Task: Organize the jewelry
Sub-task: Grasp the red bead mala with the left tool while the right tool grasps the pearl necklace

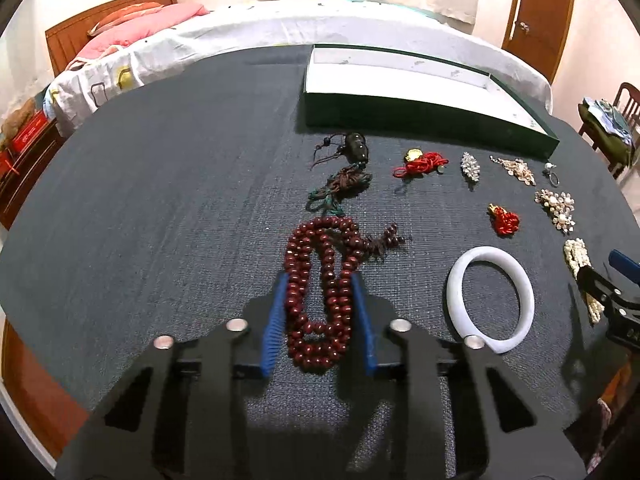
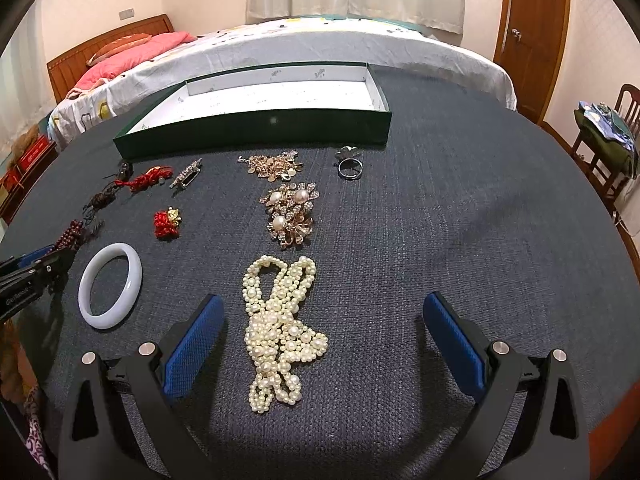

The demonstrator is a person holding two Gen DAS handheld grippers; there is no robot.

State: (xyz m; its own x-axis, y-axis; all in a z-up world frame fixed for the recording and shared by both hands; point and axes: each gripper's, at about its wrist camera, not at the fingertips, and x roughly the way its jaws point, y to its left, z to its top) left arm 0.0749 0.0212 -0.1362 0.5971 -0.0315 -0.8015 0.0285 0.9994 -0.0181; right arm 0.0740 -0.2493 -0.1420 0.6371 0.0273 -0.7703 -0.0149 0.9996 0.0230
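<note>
In the left wrist view my left gripper [image 1: 320,280] has its blue pads on both sides of a dark red bead necklace [image 1: 320,280] lying on the dark cloth, pressing its strands. In the right wrist view my right gripper [image 2: 324,312] is wide open around a white pearl necklace [image 2: 280,328], touching nothing. A green box with a white inside [image 2: 256,128] stands at the far side; it also shows in the left wrist view [image 1: 420,120]. A white bangle [image 2: 110,284] lies left of the pearls.
Pearl-and-gold brooches [image 2: 288,212], a gold chain piece [image 2: 272,166], a ring [image 2: 350,164], a crystal clip [image 2: 186,174], red knotted charms [image 2: 168,222] and a dark corded pendant [image 1: 354,148] lie on the cloth. A bed stands behind the table, a chair [image 2: 608,140] at the right.
</note>
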